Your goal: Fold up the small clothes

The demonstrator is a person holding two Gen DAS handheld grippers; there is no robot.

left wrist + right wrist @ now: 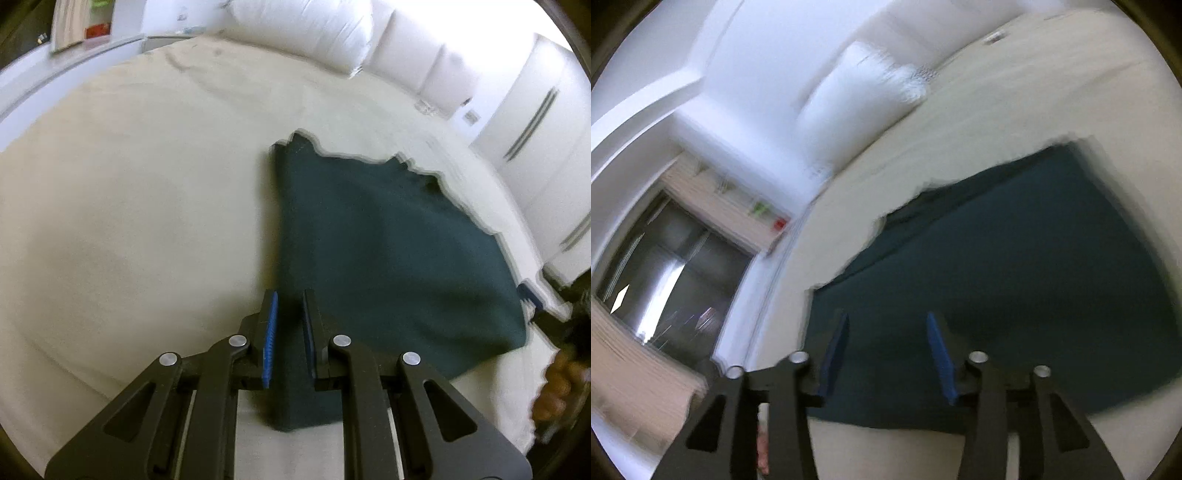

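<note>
While the dark green garment [388, 258] lies spread flat on the cream bedsheet [129, 221], well short of the white pillow [303, 33] at the head of the bed, the left gripper [290, 306] sits at the garment's near left corner, its blue-padded fingers [271, 332] a little apart with a folded edge of the cloth running between them; whether the pads actually pinch the cloth I cannot tell. From the right wrist view, which is blurred, the right gripper [886, 325] hangs over the garment's [1015, 277] near edge with its jaws wide apart and nothing between them. No brand, label or lettering can be read on the cloth or elsewhere. White wardrobe doors [546, 122] stand beyond the pillow's right side.
</note>
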